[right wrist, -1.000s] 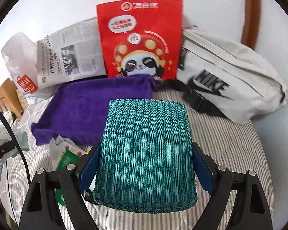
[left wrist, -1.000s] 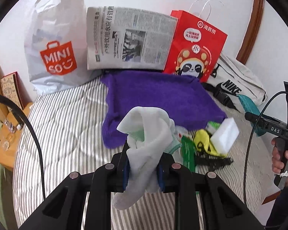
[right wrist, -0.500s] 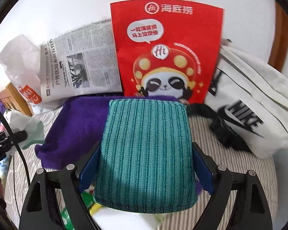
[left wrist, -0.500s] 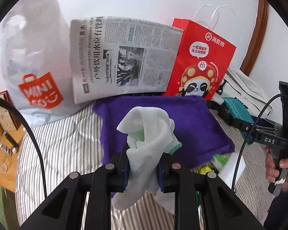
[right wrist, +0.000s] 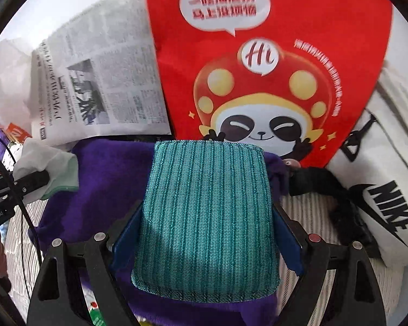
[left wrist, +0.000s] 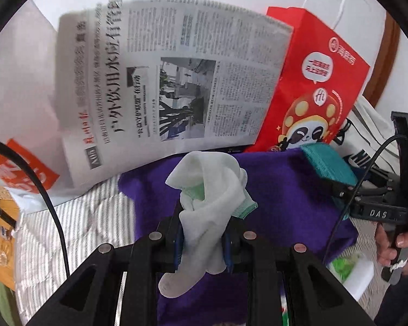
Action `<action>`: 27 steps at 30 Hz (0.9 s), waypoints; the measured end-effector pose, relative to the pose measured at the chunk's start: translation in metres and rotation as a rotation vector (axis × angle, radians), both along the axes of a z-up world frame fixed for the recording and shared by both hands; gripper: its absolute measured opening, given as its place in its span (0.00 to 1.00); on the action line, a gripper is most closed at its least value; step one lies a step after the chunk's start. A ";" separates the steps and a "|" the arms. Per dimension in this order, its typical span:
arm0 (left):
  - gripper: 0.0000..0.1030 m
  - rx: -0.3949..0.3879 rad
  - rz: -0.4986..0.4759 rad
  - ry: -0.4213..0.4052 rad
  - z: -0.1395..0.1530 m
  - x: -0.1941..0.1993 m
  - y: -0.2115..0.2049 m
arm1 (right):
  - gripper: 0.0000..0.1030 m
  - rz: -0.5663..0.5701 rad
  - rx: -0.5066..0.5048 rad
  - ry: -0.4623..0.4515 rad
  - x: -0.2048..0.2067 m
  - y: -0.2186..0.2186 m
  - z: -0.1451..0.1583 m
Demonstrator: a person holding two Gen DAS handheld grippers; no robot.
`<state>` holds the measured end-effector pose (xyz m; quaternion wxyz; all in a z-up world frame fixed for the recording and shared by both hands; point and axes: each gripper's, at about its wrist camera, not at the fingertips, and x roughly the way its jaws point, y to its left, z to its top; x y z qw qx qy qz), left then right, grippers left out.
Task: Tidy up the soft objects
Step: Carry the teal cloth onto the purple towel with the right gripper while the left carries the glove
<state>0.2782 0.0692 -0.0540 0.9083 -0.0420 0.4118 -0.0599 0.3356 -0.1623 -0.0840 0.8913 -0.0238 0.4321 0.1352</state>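
Low centre of both frames | left gripper (left wrist: 202, 240) jaws pinch limp white sock (left wrist: 206, 203) | right gripper (right wrist: 205, 233) jaws clamp ribbed teal knit pad (right wrist: 206, 217) | both above fuzzy purple towel (left wrist: 285, 190)

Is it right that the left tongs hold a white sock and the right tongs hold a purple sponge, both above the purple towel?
Not quite. The sponge in the right tongs is teal, as the right wrist view shows. The left tongs do hold a white sock, above the purple towel.

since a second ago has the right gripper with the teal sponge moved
Yes. The right gripper, shut on the teal sponge, has moved forward toward the red panda bag, which now looms much larger.
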 end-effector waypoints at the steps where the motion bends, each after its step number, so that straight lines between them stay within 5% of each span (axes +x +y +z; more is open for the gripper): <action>1: 0.22 -0.008 0.002 0.004 -0.002 0.005 0.000 | 0.85 0.005 -0.003 0.007 0.003 0.002 -0.002; 27: 0.22 -0.008 -0.007 0.135 -0.064 0.042 -0.003 | 0.85 0.030 -0.169 0.095 0.027 0.033 -0.061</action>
